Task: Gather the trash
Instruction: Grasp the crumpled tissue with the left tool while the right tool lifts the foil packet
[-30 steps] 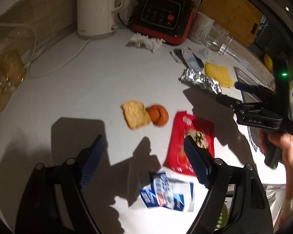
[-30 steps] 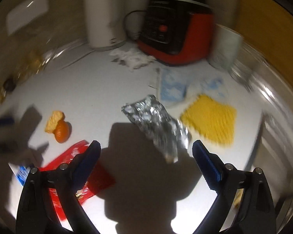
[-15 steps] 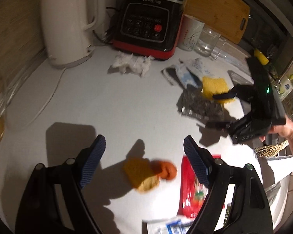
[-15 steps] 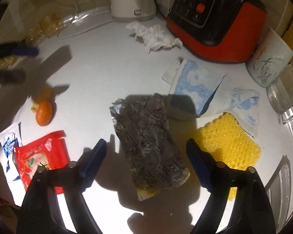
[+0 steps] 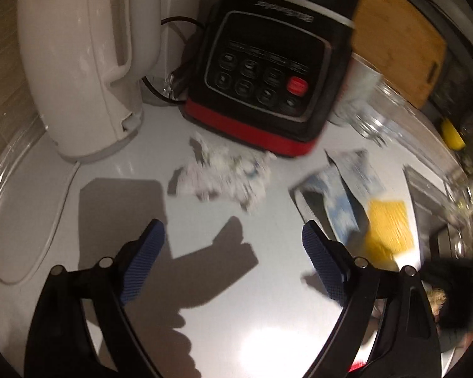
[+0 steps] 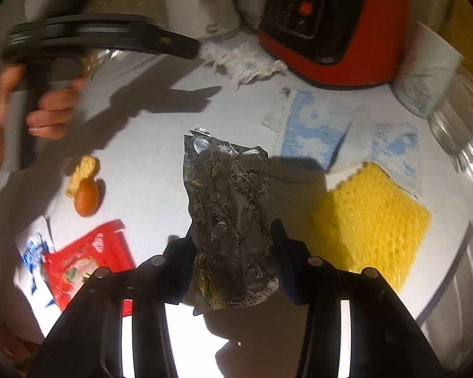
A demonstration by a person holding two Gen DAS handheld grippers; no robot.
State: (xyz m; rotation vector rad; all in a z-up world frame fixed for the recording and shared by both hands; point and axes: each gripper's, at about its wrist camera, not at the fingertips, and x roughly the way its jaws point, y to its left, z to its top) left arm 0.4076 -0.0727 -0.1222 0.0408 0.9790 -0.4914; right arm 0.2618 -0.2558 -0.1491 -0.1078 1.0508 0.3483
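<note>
Foil wrapper first: the right gripper has its jaws pinching the crumpled silver packet near its lower end, and the packet stands up between them over the white worktop, so the pick-up of this piece looks to be the step in hand. Whether its top edge is clear of the surface I can't quite tell from here.

Over on the other side, the left gripper hangs with jaws spread wide and nothing between them, pointed at the crumpled tissue that lies just in front of the red and black cooker and beside the white kettle. That tissue seems the likely next target for it; the move would call for coming down and forward so the pads straddle the wad, then closing gently, since soft paper can slip out of a loose bite.

More rubbish waits on the worktop: a red packet touching a blue and white sachet, plus an orange peel against a cracker. The yellow cloth and blue patterned cloth are probably not trash. No bin shows, so the foil still needs carrying somewhere.
</note>
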